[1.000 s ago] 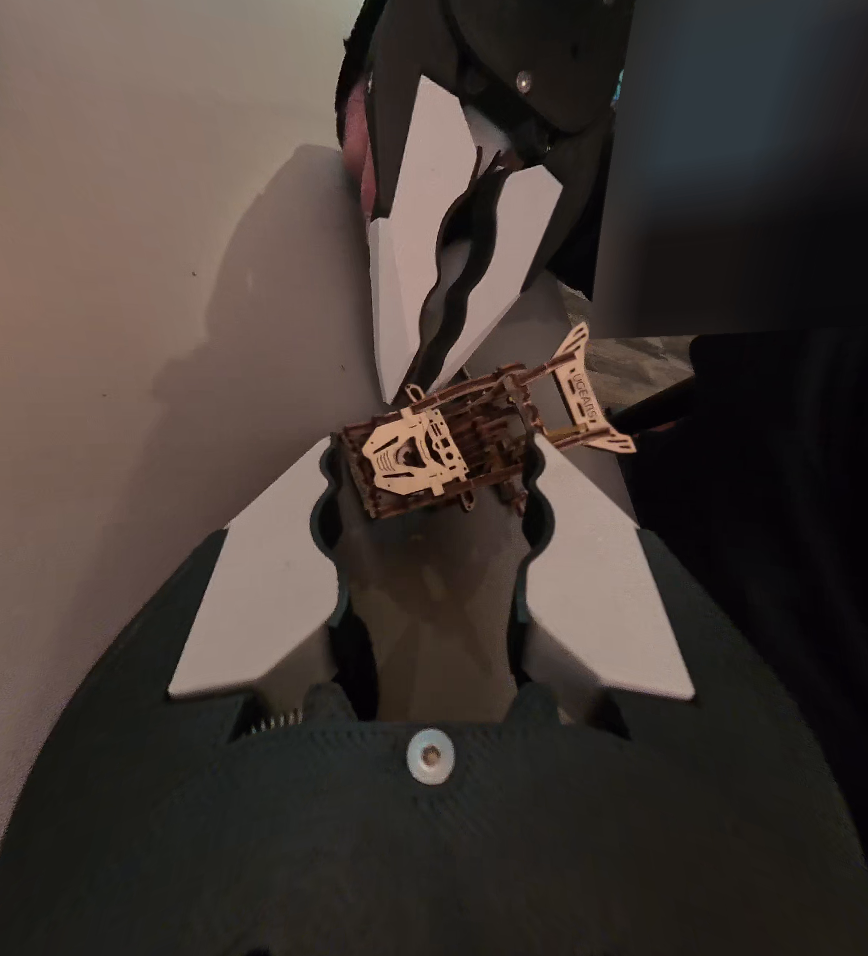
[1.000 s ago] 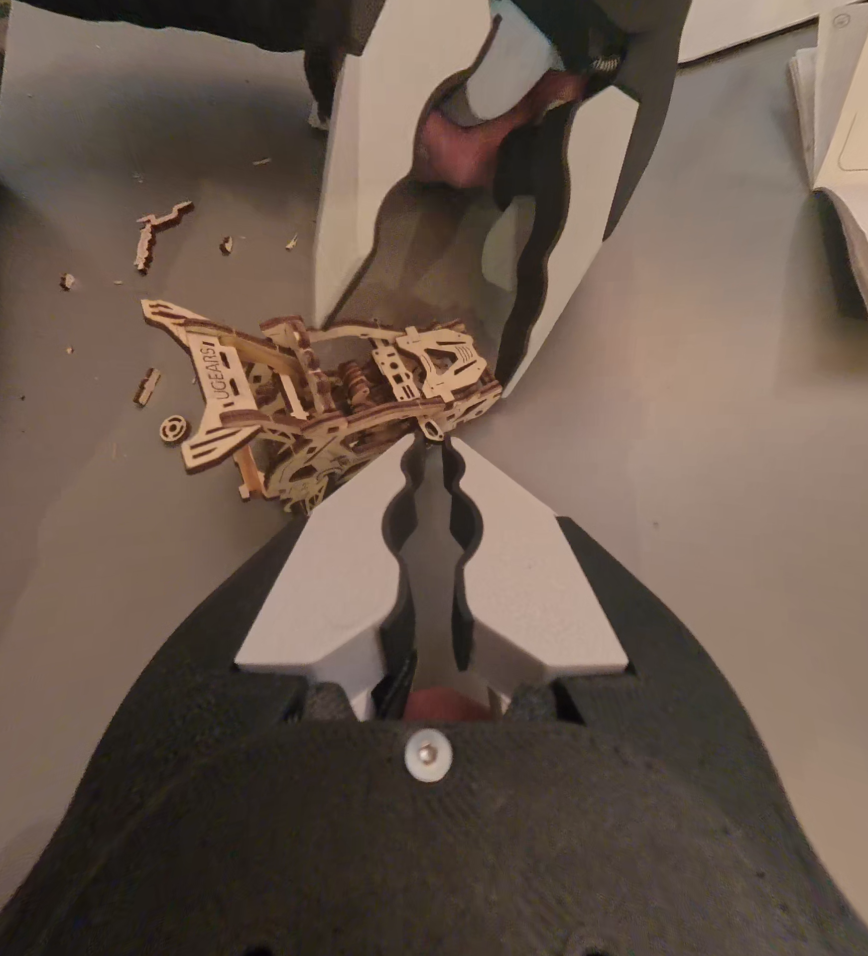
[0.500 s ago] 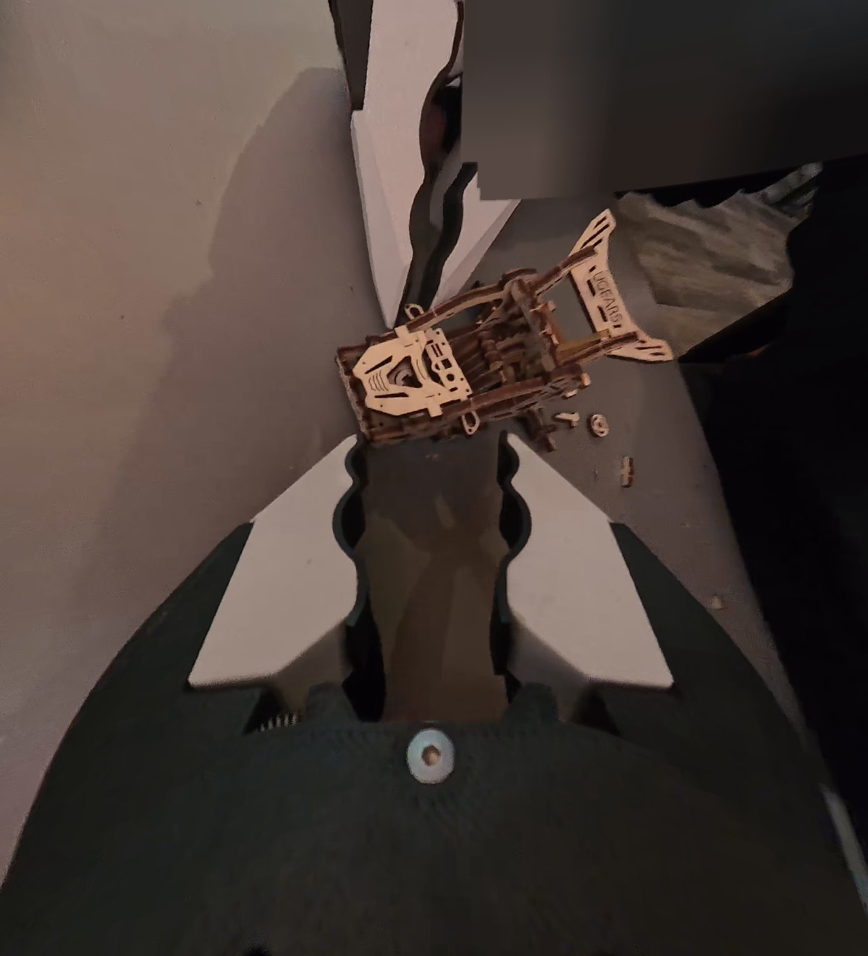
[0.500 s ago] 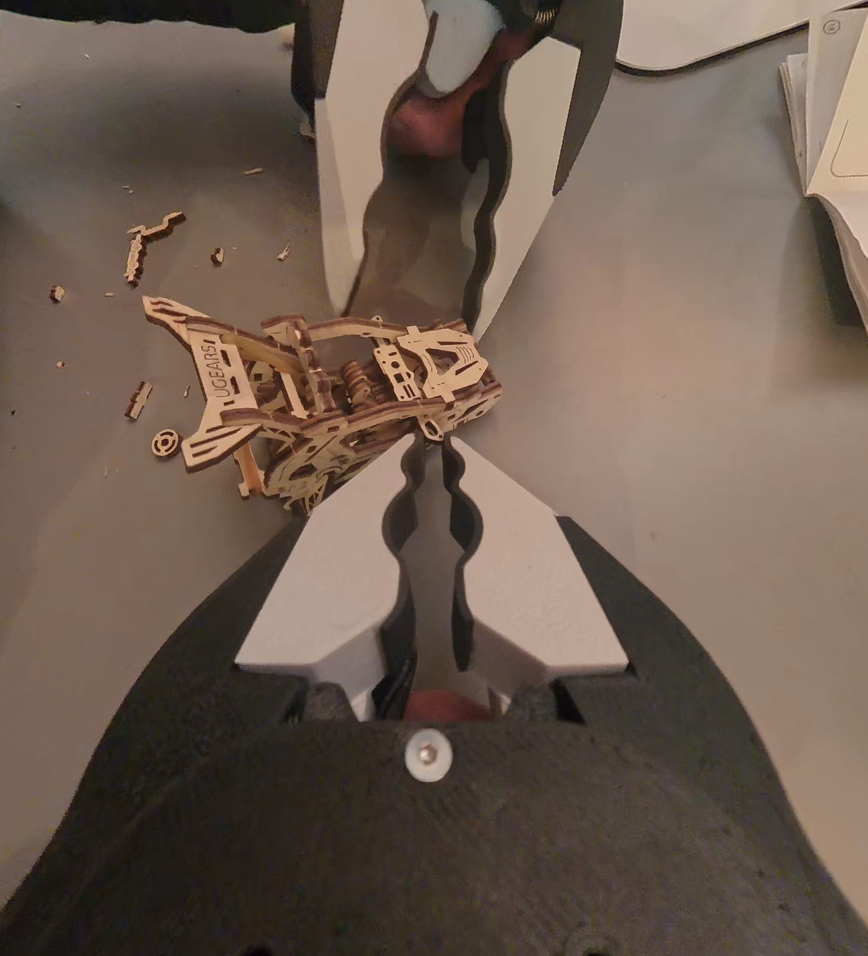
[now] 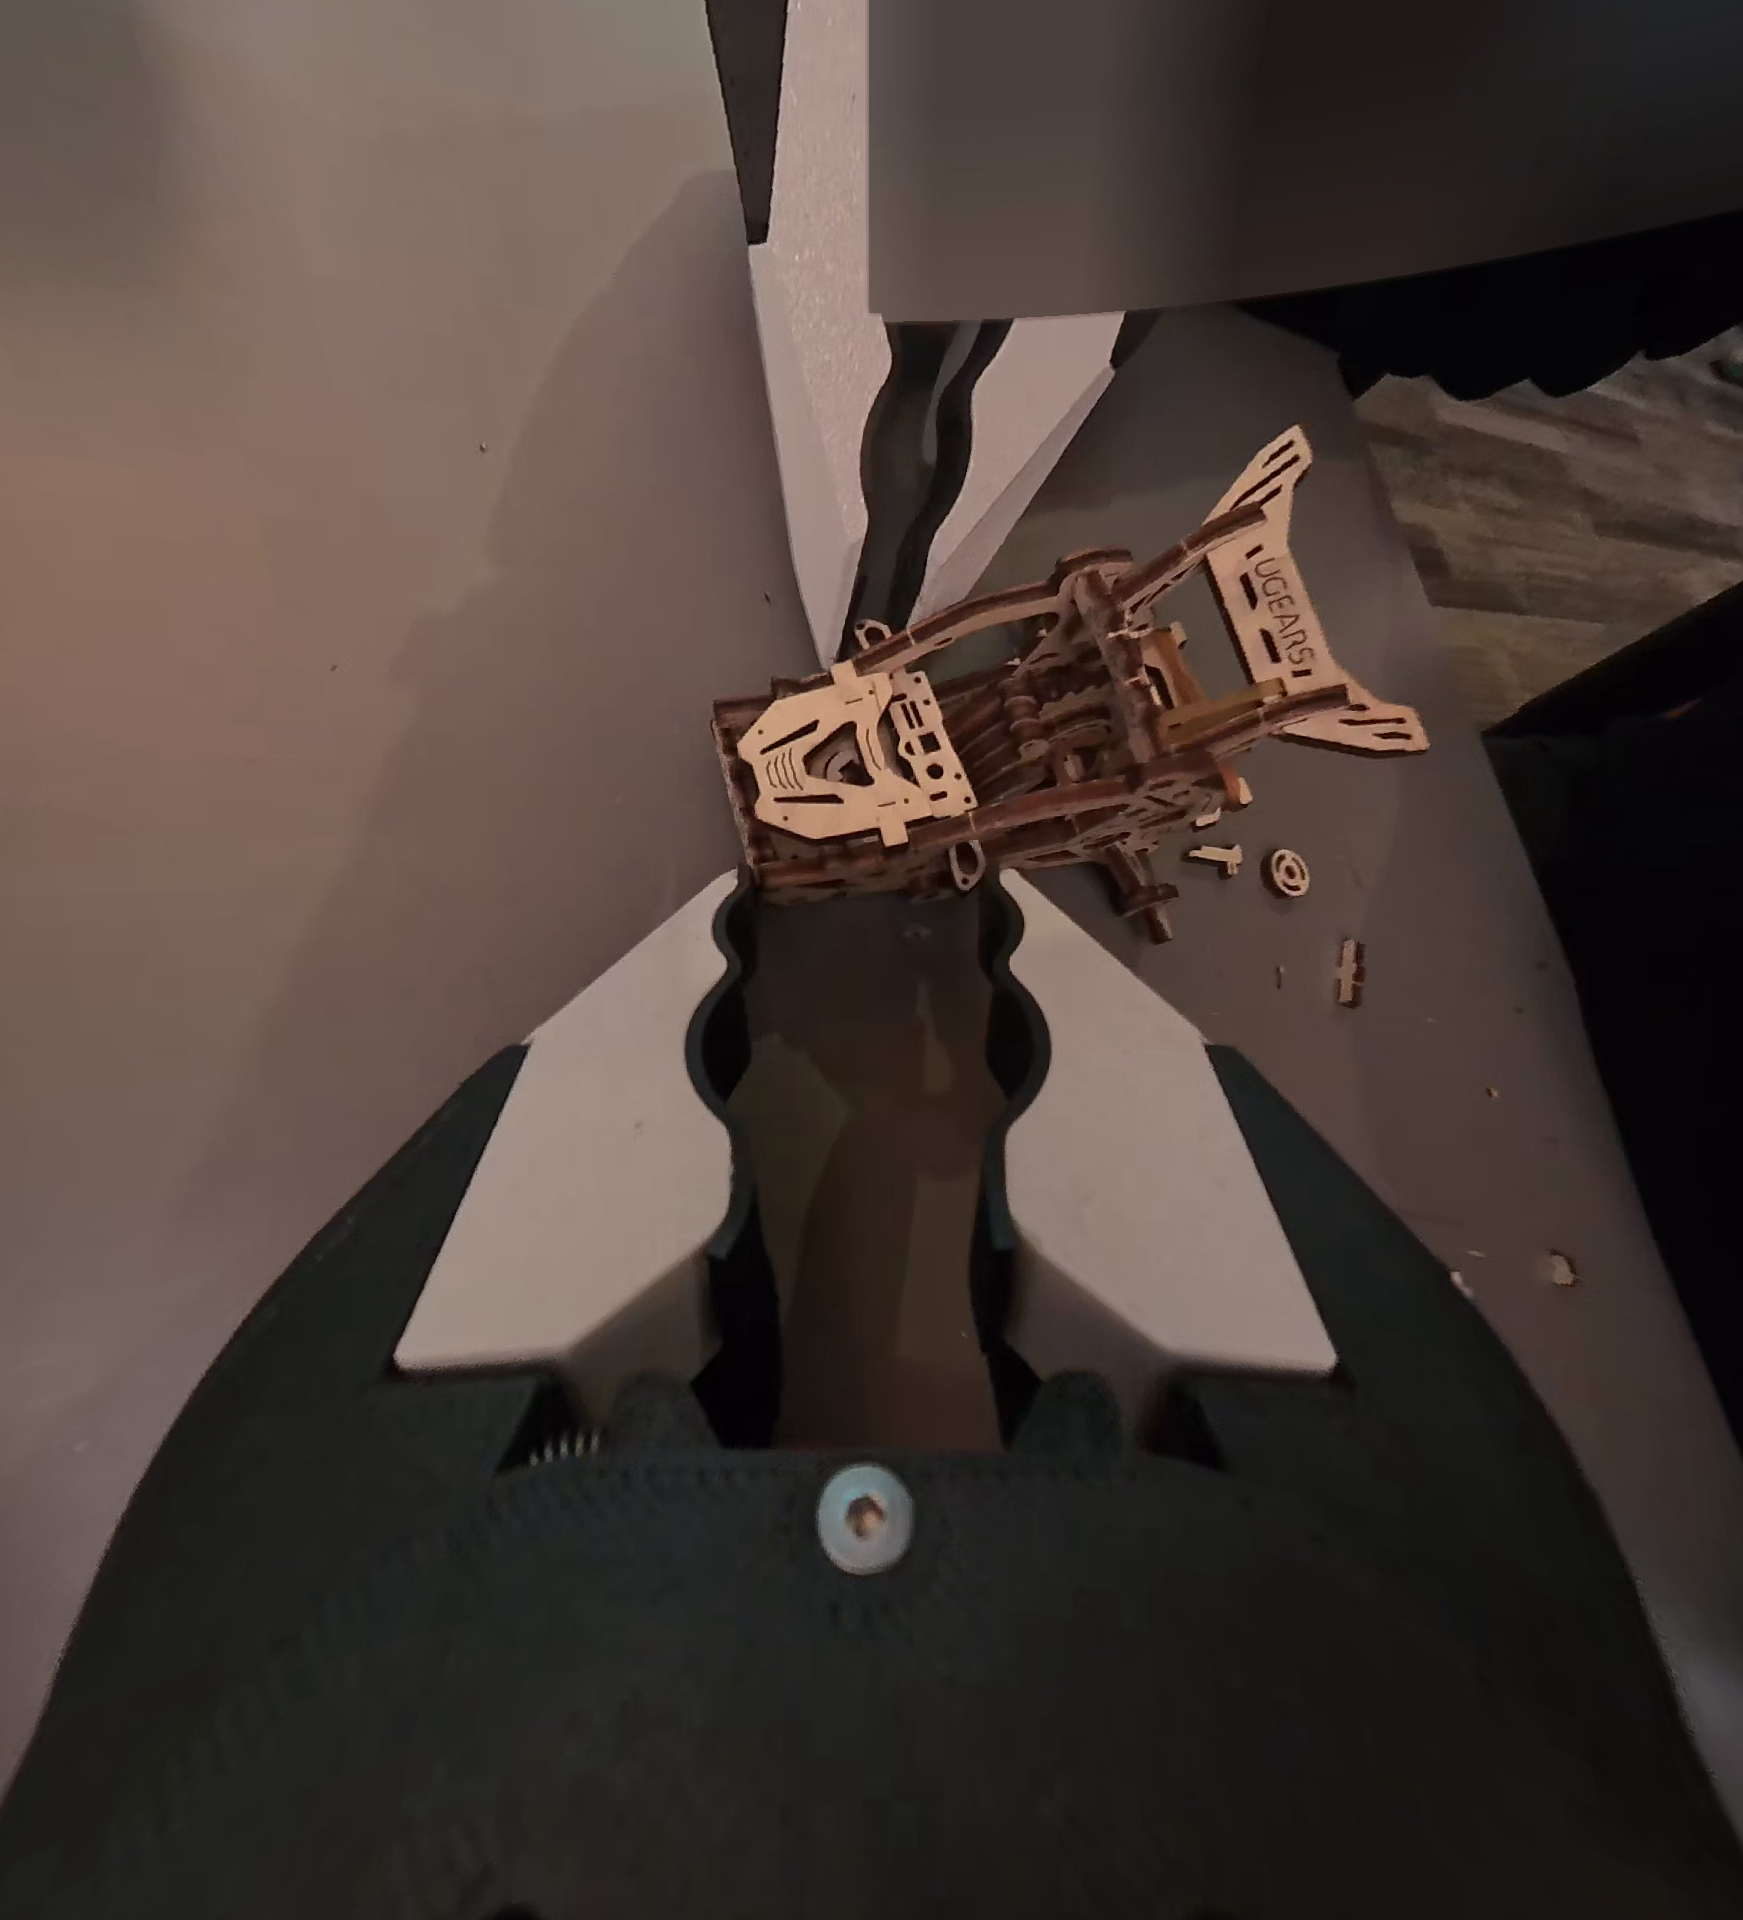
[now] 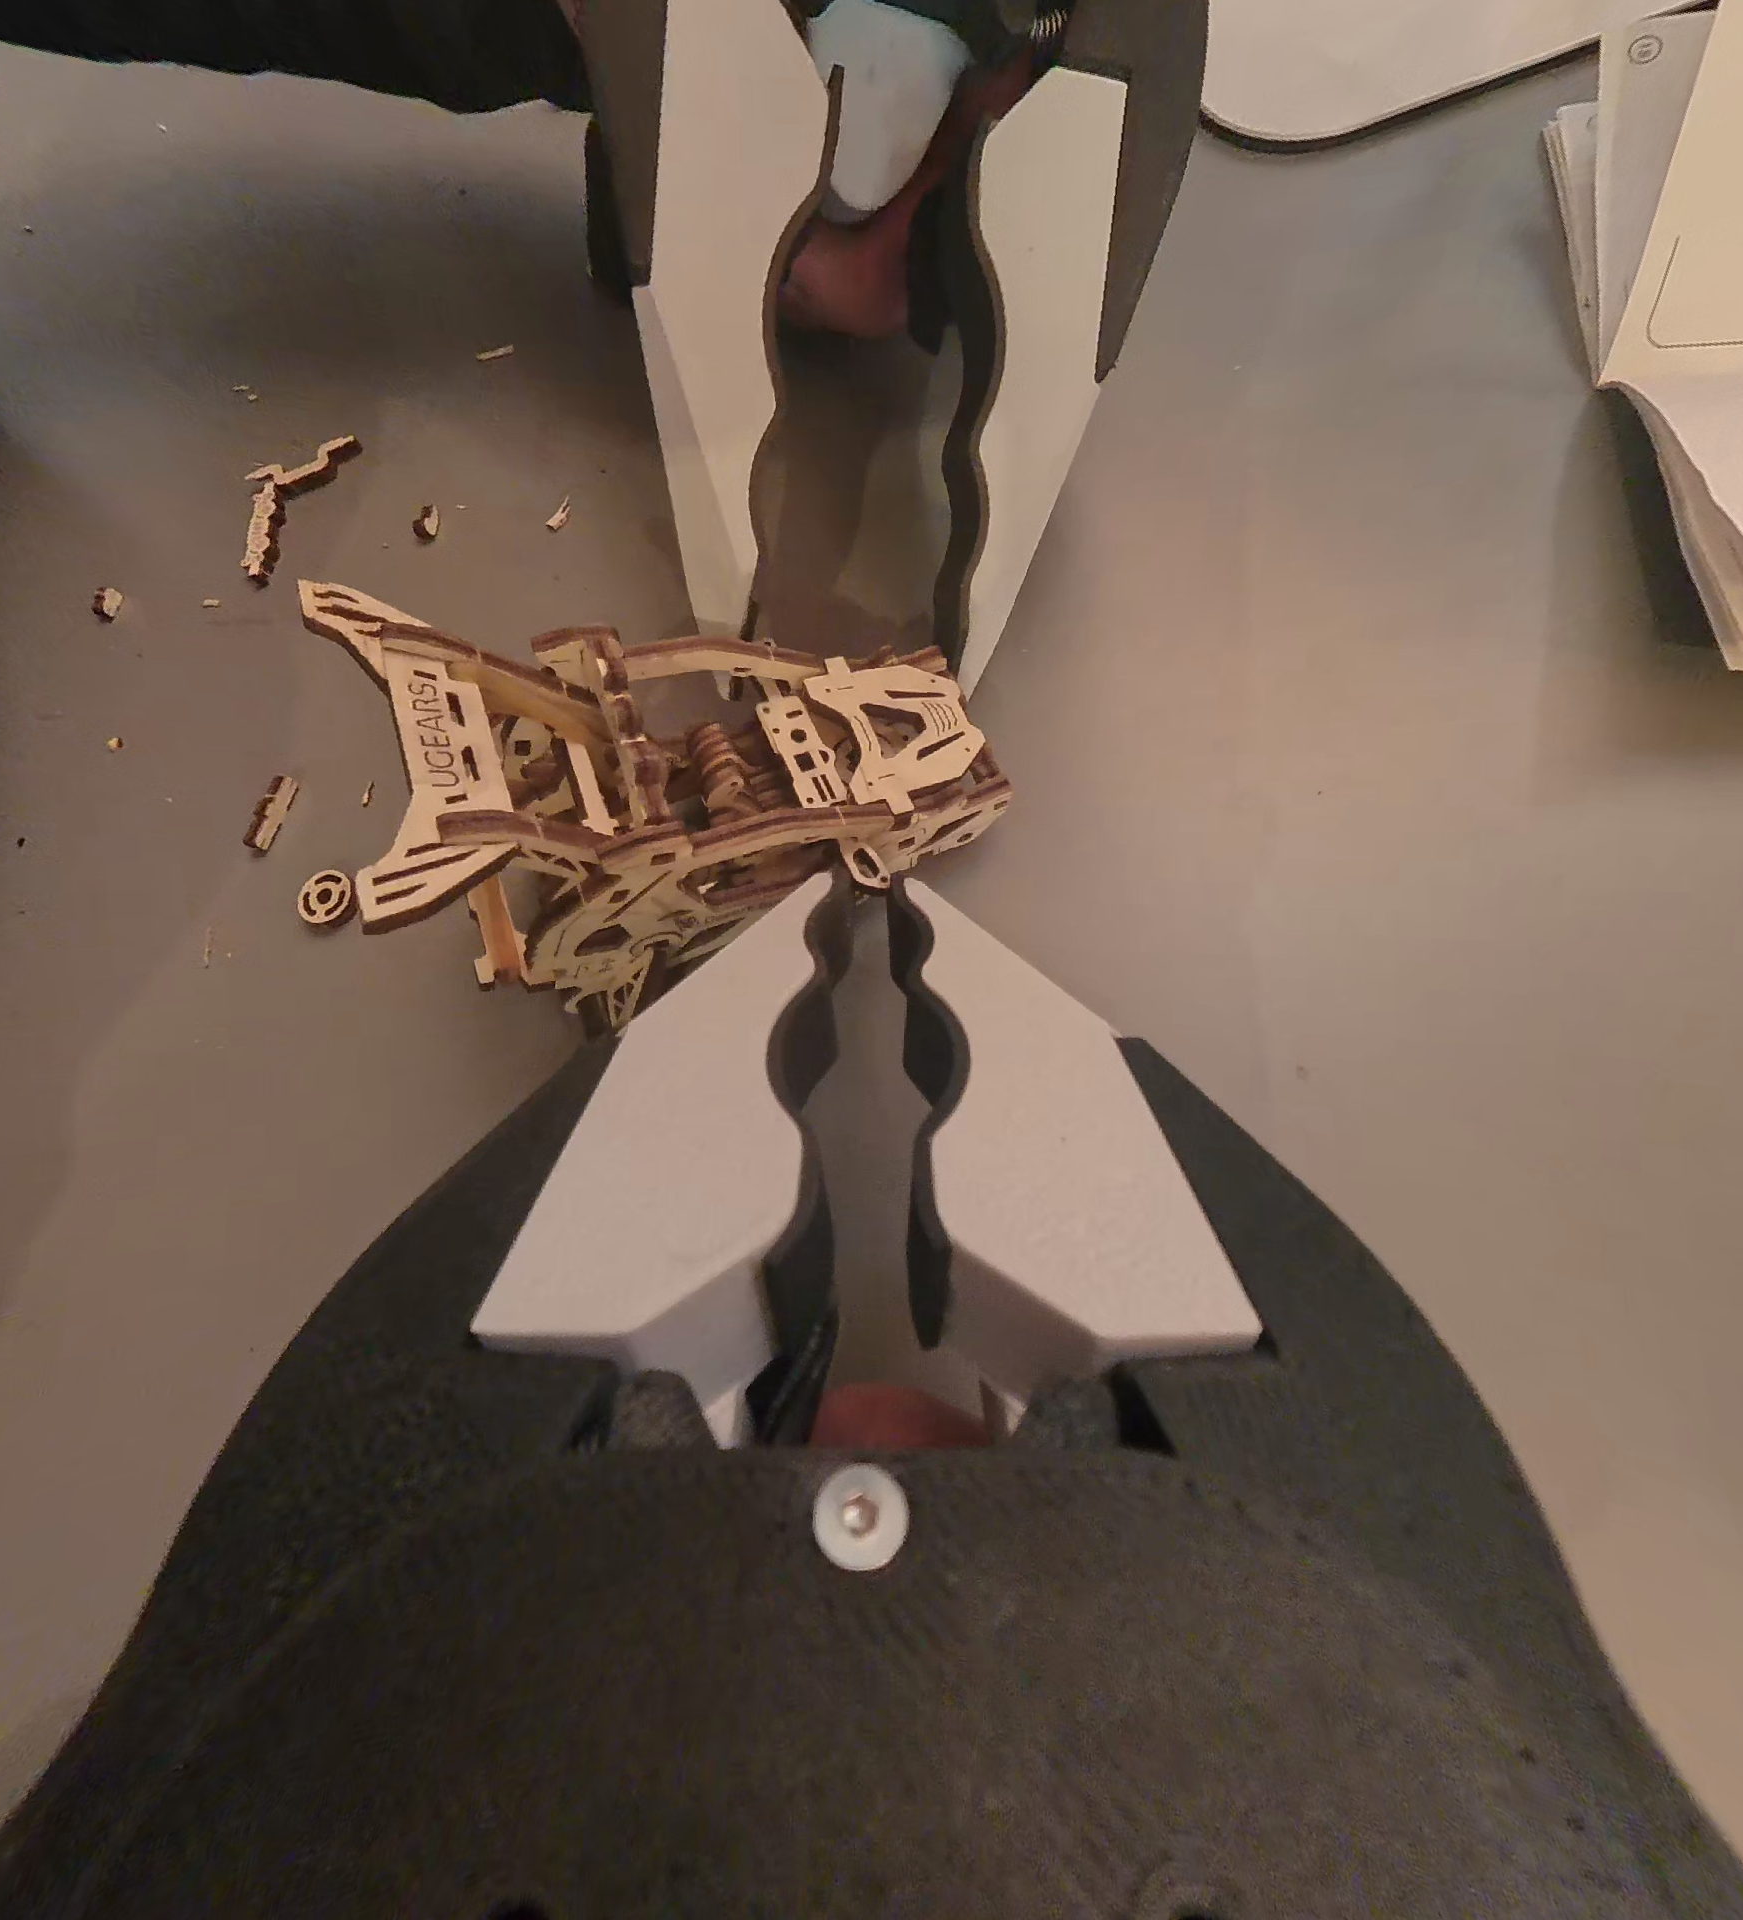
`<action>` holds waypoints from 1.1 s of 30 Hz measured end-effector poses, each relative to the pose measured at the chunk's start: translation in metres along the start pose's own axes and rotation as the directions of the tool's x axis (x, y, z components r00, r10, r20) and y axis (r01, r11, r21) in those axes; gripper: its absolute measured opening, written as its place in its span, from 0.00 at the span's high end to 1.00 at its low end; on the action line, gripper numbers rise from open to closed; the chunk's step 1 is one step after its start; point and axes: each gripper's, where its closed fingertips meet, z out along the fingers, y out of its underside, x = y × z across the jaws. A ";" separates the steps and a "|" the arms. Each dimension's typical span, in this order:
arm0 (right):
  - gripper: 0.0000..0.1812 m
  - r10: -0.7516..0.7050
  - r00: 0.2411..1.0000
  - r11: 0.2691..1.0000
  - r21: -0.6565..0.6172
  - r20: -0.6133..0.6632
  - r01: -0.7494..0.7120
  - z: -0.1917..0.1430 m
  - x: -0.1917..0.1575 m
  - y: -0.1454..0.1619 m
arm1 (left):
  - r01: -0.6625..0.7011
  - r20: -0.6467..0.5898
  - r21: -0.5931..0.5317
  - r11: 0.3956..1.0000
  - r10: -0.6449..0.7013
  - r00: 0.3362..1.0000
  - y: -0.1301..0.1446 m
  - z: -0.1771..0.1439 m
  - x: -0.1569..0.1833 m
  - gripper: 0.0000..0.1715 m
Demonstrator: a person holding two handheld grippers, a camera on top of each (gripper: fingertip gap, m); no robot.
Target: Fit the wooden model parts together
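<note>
The right gripper [image 6: 862,894] was pinched on a small loop of the wooden model [image 6: 701,800] (tilted on the grey table [image 6: 1366,831]); beyond it, the left gripper [image 6: 862,644] stood spread, jaws just touching the model's far side.

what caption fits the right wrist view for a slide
Right hand-held gripper pinching a small tab on the wooden model, left hand-held gripper open opposite, on a grey table.
</note>
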 end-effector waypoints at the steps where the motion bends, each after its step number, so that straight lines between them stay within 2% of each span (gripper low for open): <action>1: 0.98 0.000 1.000 1.000 0.000 0.000 0.000 0.000 0.000 0.000 | 0.000 -0.001 -0.001 1.000 0.000 1.000 0.000 0.000 0.000 0.77; 33: 0.98 -0.010 1.000 1.000 -0.009 -0.014 0.010 0.000 -0.002 -0.001 | -0.055 0.052 -0.005 0.998 0.055 0.997 0.002 0.002 -0.001 0.77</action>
